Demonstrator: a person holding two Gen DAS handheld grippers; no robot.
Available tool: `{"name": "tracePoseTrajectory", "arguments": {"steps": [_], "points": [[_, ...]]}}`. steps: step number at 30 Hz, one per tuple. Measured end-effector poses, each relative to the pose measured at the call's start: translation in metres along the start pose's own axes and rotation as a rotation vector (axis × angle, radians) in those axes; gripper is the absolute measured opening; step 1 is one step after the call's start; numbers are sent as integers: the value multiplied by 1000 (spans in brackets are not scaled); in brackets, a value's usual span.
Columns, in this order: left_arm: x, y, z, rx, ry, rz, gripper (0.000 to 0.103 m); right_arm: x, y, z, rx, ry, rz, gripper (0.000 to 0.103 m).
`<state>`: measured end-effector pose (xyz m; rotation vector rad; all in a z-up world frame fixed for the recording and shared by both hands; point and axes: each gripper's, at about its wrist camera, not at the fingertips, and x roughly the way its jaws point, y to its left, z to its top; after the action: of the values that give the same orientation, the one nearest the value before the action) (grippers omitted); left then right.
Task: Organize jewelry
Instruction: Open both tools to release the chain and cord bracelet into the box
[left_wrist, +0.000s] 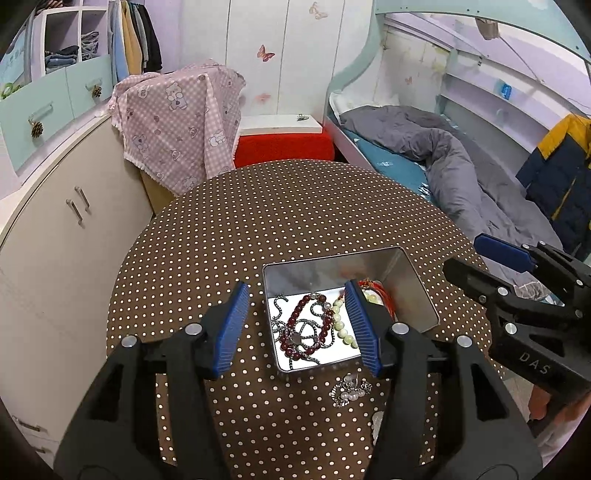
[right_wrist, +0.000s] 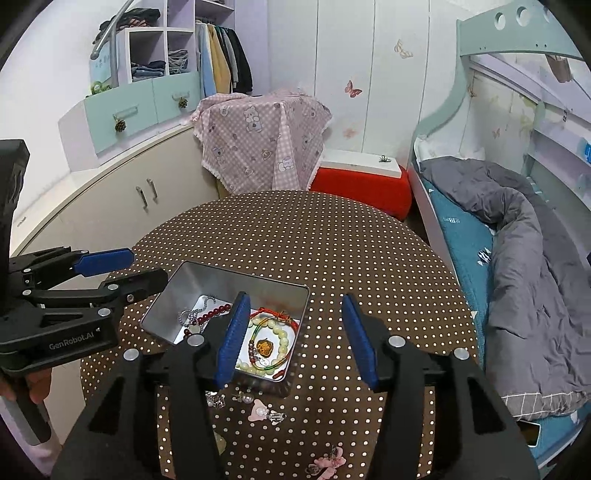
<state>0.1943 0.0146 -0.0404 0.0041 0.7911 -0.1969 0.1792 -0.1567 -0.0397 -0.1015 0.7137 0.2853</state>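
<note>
Dotted table (left_wrist: 295, 206), hand-held grippers (left_wrist: 297, 325) agape.

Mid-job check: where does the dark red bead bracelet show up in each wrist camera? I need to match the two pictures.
Left wrist view: dark red bead bracelet lies in the metal tin, lower centre, tangled with silver chain.
Right wrist view: only part of it shows, at the tin's left, beside the right claw's left finger.
Shared landmark: the tin on the polka-dot tabletop.

"GenRobot.AI" on left claw (right_wrist: 110, 269); perhaps "DAS".
</note>
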Motion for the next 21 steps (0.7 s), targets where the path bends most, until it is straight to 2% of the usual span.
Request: {"name": "tracePoseTrajectory", "arguments": {"steps": [10,21], "points": [[-7,-4,-4,-1,-2,3,54,-8,0,-5,3,-7,3,49],[-24,-8,-25,6,-7,-10,54,-27,6,-16,3,-19,-3,49]]}}
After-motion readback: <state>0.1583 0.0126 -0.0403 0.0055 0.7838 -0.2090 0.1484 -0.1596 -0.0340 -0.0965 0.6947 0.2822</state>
